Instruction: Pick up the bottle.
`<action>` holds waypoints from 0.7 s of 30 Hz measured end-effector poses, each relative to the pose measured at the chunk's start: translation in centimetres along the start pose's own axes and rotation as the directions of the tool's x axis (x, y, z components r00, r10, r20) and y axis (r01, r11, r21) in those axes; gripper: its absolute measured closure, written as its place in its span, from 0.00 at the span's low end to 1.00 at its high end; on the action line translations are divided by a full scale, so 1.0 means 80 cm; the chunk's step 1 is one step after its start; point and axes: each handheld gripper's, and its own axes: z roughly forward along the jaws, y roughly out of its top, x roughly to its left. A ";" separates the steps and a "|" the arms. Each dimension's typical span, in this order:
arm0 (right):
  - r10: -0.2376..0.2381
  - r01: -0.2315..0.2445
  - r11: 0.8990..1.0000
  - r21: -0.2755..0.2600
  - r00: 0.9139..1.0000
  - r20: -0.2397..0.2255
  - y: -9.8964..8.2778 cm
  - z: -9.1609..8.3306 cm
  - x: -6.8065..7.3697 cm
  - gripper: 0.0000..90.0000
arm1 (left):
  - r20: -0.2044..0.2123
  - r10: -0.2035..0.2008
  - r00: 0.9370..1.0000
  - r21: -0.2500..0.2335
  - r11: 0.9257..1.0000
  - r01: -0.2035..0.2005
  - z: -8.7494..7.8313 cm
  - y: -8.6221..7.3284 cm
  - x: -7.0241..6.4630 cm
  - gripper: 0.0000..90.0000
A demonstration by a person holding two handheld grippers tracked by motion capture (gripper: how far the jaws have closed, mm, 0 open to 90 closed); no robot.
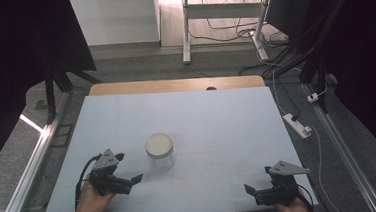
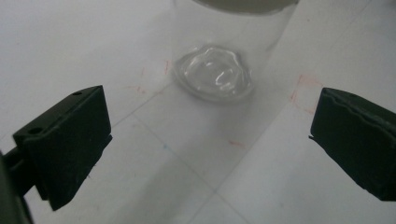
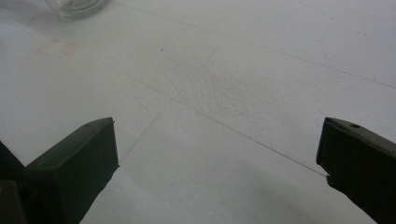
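Observation:
A clear glass jar (image 1: 160, 155) with a pale lid (image 1: 158, 144) stands upright on the white table (image 1: 202, 120), a little left of centre. My left gripper (image 1: 128, 168) is open just to the jar's left, jaws aimed toward it without touching. In the left gripper view the jar's glass base (image 2: 215, 74) sits ahead between the two spread jaws. My right gripper (image 1: 259, 180) rests open near the table's front right edge, well away from the jar. The jar's base (image 3: 77, 7) shows at the top left corner of the right gripper view.
Faint pencil lines and red marks (image 2: 303, 88) cross the tabletop. A wooden strip (image 1: 174, 85) runs along the table's far edge. A power strip (image 1: 297, 125) and cables lie on the floor at the right; a metal rail (image 1: 34, 157) runs along the left.

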 end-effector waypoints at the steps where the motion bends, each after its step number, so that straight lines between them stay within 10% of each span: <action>1: 0.000 0.000 1.000 0.000 1.000 0.000 0.000 0.000 0.000 0.00 | -0.001 -0.001 1.000 -0.004 1.000 0.001 0.003 0.002 0.001 0.00; 11: 0.001 -0.001 1.000 0.001 1.000 -0.001 0.000 0.001 0.000 0.00 | 0.043 -0.013 0.999 0.006 1.000 0.013 0.030 0.023 0.005 0.00; 21: 0.000 0.000 1.000 0.004 1.000 -0.005 0.000 0.001 -0.001 0.00 | 0.094 0.055 0.994 0.023 0.998 -0.057 0.062 0.038 0.007 0.00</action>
